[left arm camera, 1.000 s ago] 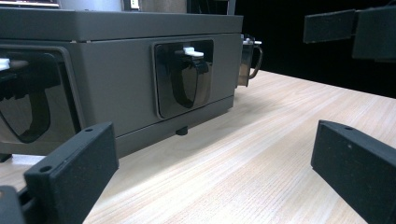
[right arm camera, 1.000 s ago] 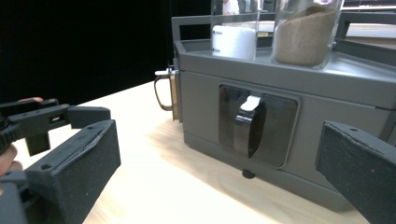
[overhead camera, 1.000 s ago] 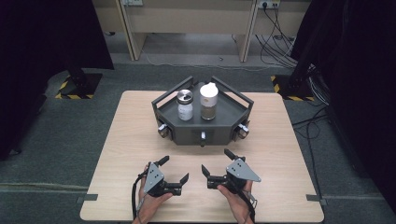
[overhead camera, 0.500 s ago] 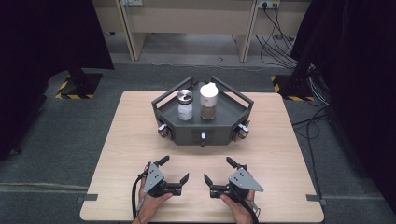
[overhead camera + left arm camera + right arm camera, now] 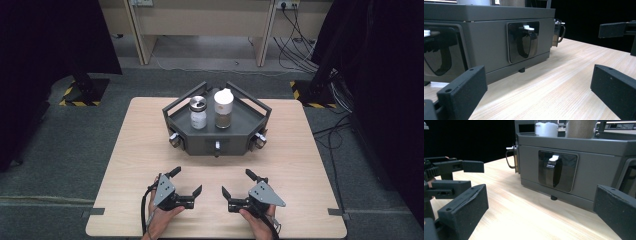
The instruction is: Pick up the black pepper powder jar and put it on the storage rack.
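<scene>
Both hand-held grippers rest wide open and empty on the bench [image 5: 125,150]: the left hand-held gripper [image 5: 186,182] and right hand-held gripper [image 5: 240,184]. The dark tray [image 5: 216,141] holding two jars lies straight ahead, roughly equally near both.

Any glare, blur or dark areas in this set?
High view: soft overall, table evenly lit, both sides of the room black. Left gripper view: glossy panel mirrors reflections, near jaws blurred. Right gripper view: bright sheen on wood before the grey tray, background black.
</scene>
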Available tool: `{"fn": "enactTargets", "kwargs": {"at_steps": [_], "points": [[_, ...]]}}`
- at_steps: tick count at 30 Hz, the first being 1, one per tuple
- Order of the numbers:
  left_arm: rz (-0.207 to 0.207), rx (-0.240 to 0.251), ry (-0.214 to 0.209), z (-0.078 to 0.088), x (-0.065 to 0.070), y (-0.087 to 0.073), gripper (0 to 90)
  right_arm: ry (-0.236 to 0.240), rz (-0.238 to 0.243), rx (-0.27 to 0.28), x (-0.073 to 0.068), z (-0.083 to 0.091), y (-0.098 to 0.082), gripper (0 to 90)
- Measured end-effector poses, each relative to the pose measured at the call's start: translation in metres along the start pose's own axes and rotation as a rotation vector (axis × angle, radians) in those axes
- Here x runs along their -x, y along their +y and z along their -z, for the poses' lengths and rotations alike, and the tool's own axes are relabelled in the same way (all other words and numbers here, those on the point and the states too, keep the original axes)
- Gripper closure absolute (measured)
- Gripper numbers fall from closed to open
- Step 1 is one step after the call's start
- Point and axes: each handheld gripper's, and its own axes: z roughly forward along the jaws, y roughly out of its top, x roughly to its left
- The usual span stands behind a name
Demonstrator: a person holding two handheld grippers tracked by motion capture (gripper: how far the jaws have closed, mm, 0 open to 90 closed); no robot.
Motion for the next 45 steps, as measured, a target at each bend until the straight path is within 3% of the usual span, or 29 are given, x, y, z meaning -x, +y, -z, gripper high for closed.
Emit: {"fn": "enactTargets", "kwargs": {"at_steps": [45], "points": [[-0.018, 0.007, -0.005, 0.0023, 0.0025, 0.0012, 0.2, -0.012, 0.008, 0.003, 0.0005, 0.0017, 0.0014, 0.5]]}}
